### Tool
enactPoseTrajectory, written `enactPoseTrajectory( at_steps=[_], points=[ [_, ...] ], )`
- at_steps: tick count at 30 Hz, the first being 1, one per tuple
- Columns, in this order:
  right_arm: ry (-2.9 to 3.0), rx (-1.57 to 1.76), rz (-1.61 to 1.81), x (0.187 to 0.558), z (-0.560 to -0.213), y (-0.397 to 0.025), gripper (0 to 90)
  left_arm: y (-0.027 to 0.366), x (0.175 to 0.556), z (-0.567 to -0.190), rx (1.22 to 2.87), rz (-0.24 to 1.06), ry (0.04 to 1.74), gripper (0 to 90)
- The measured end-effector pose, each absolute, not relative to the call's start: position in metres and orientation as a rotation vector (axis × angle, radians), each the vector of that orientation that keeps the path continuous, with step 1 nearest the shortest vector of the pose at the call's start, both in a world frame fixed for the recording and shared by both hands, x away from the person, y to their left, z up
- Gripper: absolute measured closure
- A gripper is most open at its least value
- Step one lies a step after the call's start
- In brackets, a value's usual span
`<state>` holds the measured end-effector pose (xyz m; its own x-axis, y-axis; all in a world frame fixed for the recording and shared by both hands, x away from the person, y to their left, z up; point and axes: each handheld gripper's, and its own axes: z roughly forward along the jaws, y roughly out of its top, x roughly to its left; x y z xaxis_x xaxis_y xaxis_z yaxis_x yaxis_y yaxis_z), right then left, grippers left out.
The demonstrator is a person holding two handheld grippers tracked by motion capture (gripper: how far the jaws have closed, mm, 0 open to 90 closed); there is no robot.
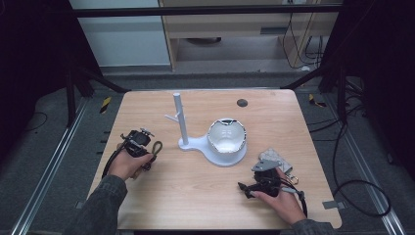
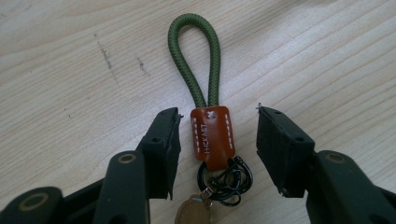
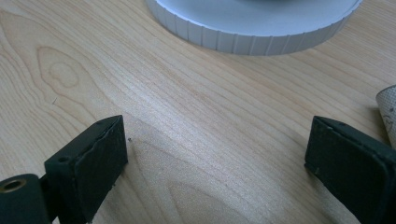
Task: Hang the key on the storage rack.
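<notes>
Straddling the brown leather tab (image 2: 212,135) of the green-cord keychain (image 2: 195,60) at lower centre, left gripper (image 2: 217,140) spread for pinching. Right gripper (image 3: 215,158) spread over bare table (image 3: 196,121), idle below white stand (image 3: 252,23).

Left tool (image 1: 145,145) at green keychain (image 1: 155,149), white stand (image 1: 182,122), bowl (image 1: 225,136)

The key fob's (image 2: 212,137) brass tag (image 2: 192,212) runs off the bottom edge in the left gripper view. The white stand's (image 3: 254,23) base is cropped at the top in the right gripper view.
</notes>
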<state>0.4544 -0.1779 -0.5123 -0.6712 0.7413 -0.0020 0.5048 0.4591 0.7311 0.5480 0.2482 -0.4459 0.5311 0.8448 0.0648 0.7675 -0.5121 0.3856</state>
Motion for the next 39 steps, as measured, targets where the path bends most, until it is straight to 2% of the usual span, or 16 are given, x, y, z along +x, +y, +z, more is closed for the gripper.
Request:
enactPoseTrajectory(
  at_steps=[11, 39],
  points=[
    [2.395, 1.056, 1.039, 0.454, -0.512, -0.178, 5.7, 0.251, 0.549, -0.452, 2.463, 0.316, 1.366, 56.8],
    [2.396, 1.052, 1.04, 0.454, -0.512, -0.178, 5.7, 0.253, 0.557, -0.464, 2.458, 0.283, 1.407, 57.9]
  ],
)
